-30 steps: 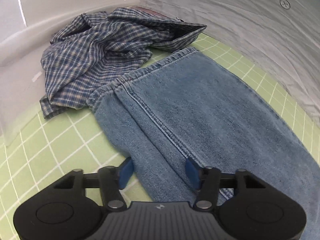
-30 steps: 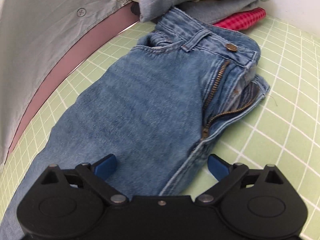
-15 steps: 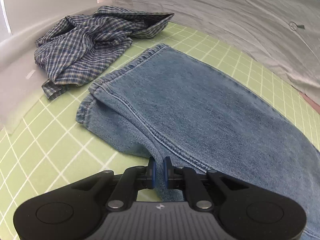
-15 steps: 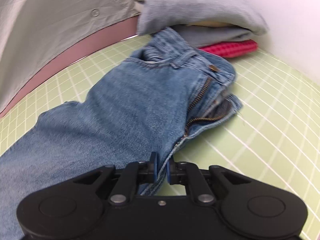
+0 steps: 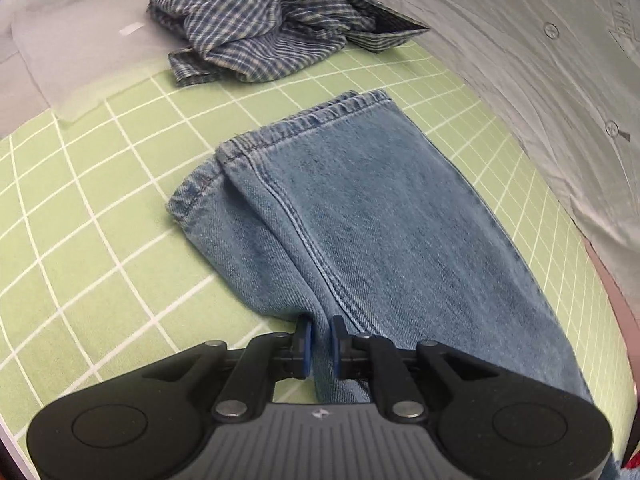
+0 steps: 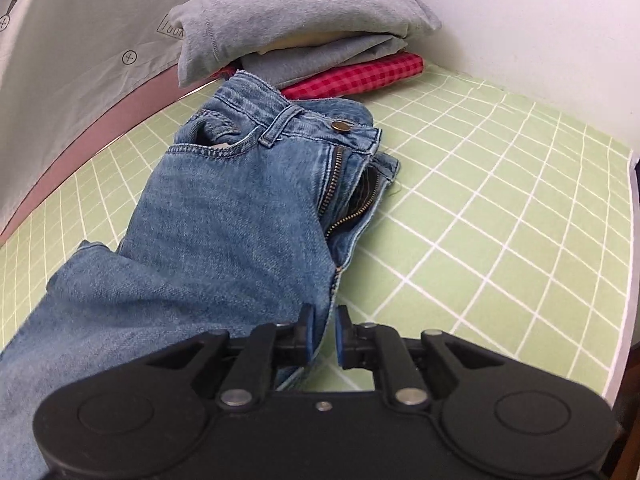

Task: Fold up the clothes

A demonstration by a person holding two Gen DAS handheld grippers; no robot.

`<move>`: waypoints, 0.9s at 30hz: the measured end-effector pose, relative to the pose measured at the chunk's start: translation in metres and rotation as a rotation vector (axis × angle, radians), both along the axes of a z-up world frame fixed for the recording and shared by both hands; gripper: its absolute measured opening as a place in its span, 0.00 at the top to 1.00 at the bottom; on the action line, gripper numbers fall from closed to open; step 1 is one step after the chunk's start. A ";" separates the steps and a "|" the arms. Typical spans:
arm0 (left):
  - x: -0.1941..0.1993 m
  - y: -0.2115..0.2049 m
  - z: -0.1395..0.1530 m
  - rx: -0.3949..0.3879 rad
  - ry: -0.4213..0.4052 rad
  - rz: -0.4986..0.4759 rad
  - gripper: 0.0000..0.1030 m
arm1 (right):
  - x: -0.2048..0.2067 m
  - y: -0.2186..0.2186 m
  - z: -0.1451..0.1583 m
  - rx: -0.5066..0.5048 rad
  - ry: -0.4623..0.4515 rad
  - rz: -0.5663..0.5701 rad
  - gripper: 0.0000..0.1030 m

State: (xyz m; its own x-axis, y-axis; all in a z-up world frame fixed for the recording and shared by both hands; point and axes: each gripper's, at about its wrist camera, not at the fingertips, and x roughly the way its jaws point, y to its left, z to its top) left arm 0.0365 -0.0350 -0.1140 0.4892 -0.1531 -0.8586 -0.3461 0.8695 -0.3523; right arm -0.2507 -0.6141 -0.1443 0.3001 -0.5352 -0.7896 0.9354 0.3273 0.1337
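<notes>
Blue jeans [image 5: 360, 216] lie folded lengthwise on a green gridded mat [image 5: 80, 240], hems pointing away from me in the left wrist view. My left gripper [image 5: 319, 346] is shut on the near edge of the leg, denim pinched between its blue pads. In the right wrist view the jeans [image 6: 224, 232] show the waistband, brass button and open zipper at the far end. My right gripper [image 6: 323, 334] is shut on the near edge of the jeans below the fly, and the fabric rises toward it.
A crumpled blue plaid shirt [image 5: 264, 24] lies beyond the hems. A stack of folded clothes [image 6: 304, 40], grey on top and red check at the bottom, sits behind the waistband. A person's grey shirt [image 5: 540, 60] borders the mat. Bare mat [image 6: 500, 208] lies to the right.
Both grippers went from open to shut on the near edge of the jeans. The jeans have since been pulled toward me, away from the plaid shirt, and their near edge has lifted.
</notes>
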 end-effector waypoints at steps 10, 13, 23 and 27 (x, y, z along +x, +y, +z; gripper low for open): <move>-0.006 0.023 0.022 -0.040 -0.120 0.059 0.79 | 0.016 0.010 -0.005 0.007 0.013 0.050 0.49; 0.000 0.028 0.021 -0.013 -0.126 0.071 0.74 | 0.022 0.011 -0.008 0.016 0.032 0.062 0.36; 0.029 0.037 0.003 0.032 -0.076 0.101 0.63 | 0.024 0.009 -0.011 0.042 0.035 0.051 0.28; 0.031 0.041 0.007 0.042 -0.097 0.109 0.88 | 0.024 0.010 -0.012 0.048 0.039 0.045 0.27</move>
State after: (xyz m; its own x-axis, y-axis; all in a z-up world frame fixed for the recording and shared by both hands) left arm 0.0674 0.0061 -0.1071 0.5818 -0.0590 -0.8112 -0.4059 0.8432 -0.3525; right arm -0.2267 -0.6041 -0.1566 0.2917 -0.4830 -0.8256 0.9246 0.3635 0.1139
